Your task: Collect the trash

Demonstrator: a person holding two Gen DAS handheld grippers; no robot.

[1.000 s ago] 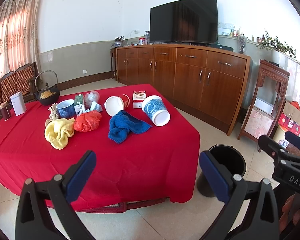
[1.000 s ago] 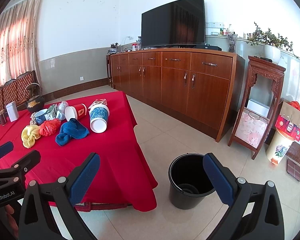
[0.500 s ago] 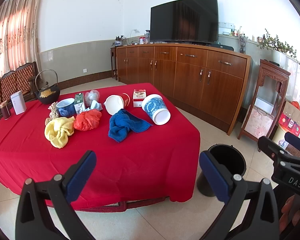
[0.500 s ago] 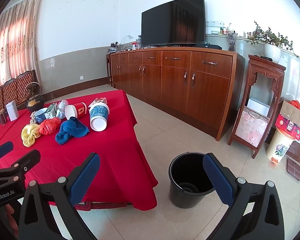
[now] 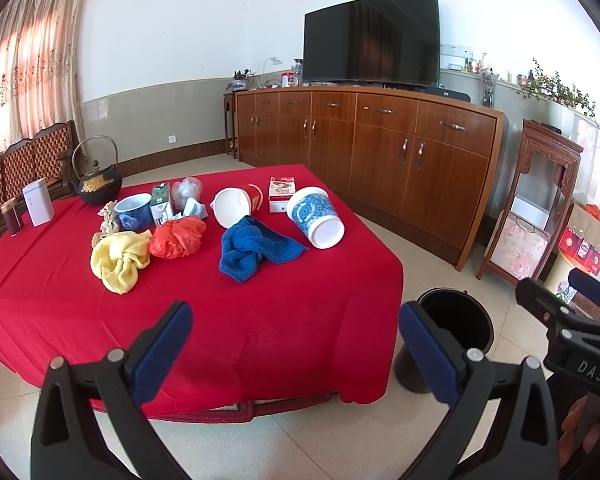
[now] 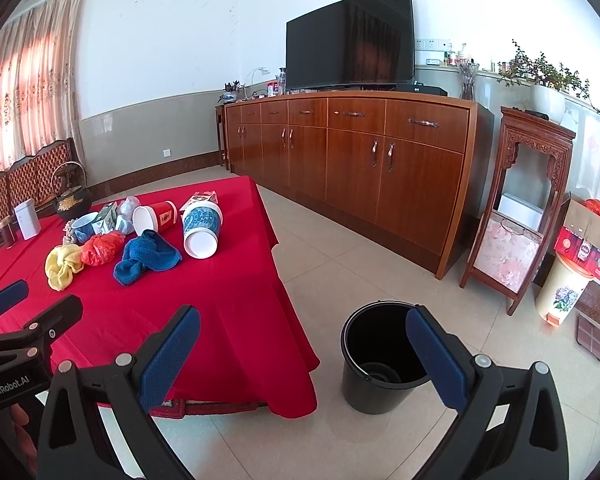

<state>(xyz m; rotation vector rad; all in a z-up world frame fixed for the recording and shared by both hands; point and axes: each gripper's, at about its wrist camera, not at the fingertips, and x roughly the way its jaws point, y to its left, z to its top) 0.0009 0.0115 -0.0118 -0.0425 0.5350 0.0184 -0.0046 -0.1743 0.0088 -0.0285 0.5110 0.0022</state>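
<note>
Both grippers (image 5: 296, 342) (image 6: 302, 344) gaped empty, crumpled cloths (image 5: 256, 252) and toppled paper cups (image 5: 316, 216) beyond their fingers on the red-draped table (image 5: 260, 320).

The desk (image 5: 260, 320) wears a plain bright red cloth. On it lie a blue rag (image 5: 256, 248), a pale yellow rag (image 5: 118, 260) and an orange-red crumpled bag (image 5: 176, 236). One paper cup (image 5: 316, 218) is white with a blue patterned band; another cup (image 5: 238, 208) is red outside and white inside. A small box (image 5: 281, 194) is white and red, a carton (image 5: 160, 202) green and white, a mug (image 5: 133, 212) blue. The bucket (image 6: 380, 356) on the beige tiled floor (image 6: 372, 264) is black throughout. Each hand-held gripper — left (image 5: 296, 344) and right (image 6: 302, 354) — has a black frame with dark blue pads. The sideboard (image 5: 380, 148) is reddish-brown wood, the television (image 5: 370, 38) black, the curtain (image 5: 24, 92) pinkish with an embroidered pattern.
</note>
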